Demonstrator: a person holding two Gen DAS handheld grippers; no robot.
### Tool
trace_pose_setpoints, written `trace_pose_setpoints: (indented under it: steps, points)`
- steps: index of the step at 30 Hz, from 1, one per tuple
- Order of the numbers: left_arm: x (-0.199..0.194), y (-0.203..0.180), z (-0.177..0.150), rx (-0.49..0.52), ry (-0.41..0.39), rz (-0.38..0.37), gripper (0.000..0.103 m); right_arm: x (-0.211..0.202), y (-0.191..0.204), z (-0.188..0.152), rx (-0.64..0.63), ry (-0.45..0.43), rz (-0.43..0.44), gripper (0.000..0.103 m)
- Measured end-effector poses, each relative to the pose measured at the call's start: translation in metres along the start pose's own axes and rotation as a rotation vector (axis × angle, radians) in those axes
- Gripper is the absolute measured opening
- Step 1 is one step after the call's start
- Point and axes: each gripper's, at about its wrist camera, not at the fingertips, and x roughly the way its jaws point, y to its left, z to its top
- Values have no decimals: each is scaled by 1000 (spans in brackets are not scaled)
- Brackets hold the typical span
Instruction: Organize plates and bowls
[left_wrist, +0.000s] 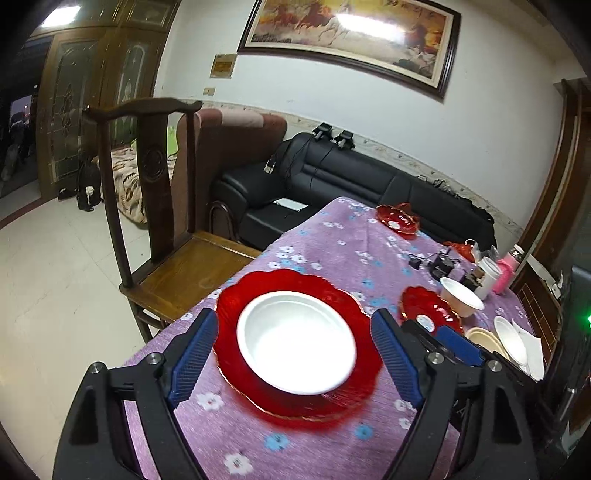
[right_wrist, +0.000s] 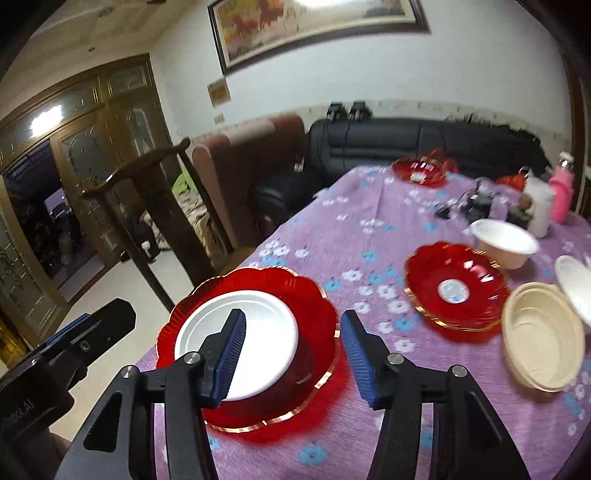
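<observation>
Both my tongs are spread apart and hold nothing: my left gripper (left_wrist: 293, 354) and my right gripper (right_wrist: 293, 354) hang over the white bowl (right_wrist: 236, 339) sitting in the big red scalloped plate (right_wrist: 314, 306). To the right lie a smaller red dish (right_wrist: 456, 286), a beige bowl (right_wrist: 543, 336) and another white bowl (right_wrist: 504, 242). Purple flowered tablecloth (right_wrist: 332, 229); a wooden chair (left_wrist: 159, 206) stands beside the table, a black sofa (left_wrist: 332, 177) behind.
</observation>
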Motion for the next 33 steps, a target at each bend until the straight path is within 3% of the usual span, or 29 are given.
trace_pose_setpoints:
  steps: [3, 5, 8, 19, 33]
  points:
    - [-10, -11, -7, 9, -10, -9, 84, -23, -8, -5, -11, -68, -66, 66]
    - [-17, -19, -11, 19, -18, -9, 84, -38, -14, -9, -26, -118, -120, 80]
    - [-24, -30, -15, 39, -32, -11, 84, -56, -27, -15, -30, -187, -202, 93]
    - [-39, -84, -34, 148, -43, -46, 85, -79, -98, -30, 76, -168, -293, 93]
    - [-18, -137, -54, 255, 34, -72, 86, -84, -169, -43, 145, -124, -363, 93]
